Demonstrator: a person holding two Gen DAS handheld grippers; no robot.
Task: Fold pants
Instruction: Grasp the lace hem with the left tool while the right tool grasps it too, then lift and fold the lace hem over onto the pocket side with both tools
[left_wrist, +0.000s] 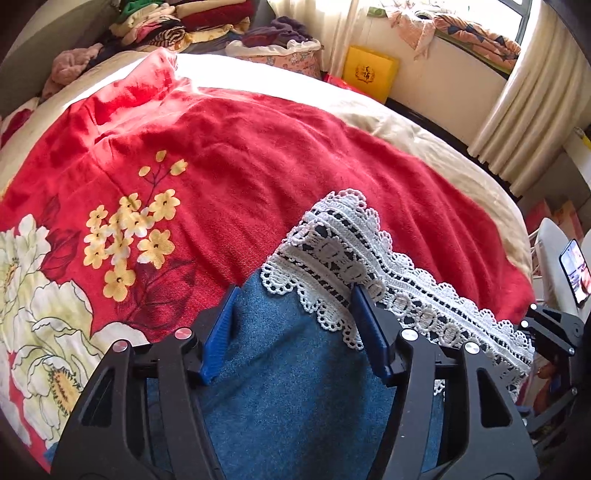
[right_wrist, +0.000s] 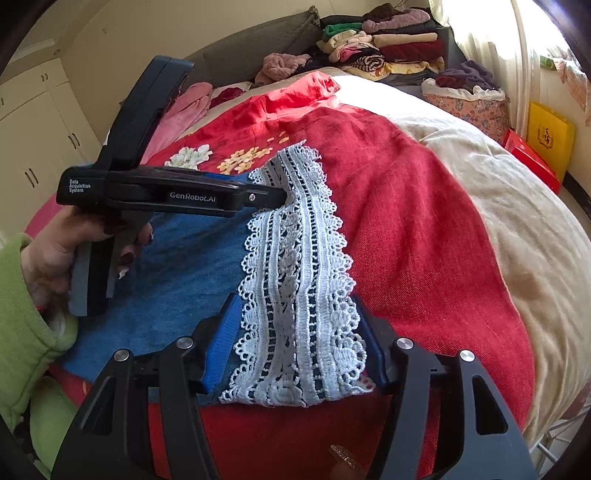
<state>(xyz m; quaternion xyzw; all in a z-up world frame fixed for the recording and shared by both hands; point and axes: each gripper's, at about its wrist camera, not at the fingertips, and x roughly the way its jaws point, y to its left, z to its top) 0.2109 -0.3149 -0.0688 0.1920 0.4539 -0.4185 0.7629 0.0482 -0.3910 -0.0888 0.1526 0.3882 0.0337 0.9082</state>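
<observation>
The pants (left_wrist: 295, 387) are blue denim with a white lace hem (right_wrist: 299, 280) showing dark gaps. The bedspread (left_wrist: 258, 155) is red, printed with yellow and white flowers. Both grippers have blue pads (left_wrist: 218, 332) on black frames.

Daylight pours in from the window (left_wrist: 517, 22) behind the pale curtains (left_wrist: 524, 110), and both my views are bright. It burns the far part of the bed (left_wrist: 229, 74) to blank white glare, with the same washed-out patch in my right view. The red bedspread (left_wrist: 277, 155) shows soft shadows in its creases. Focus is sharp up close. The fisheye bends everything toward dark, rounded corners.
</observation>
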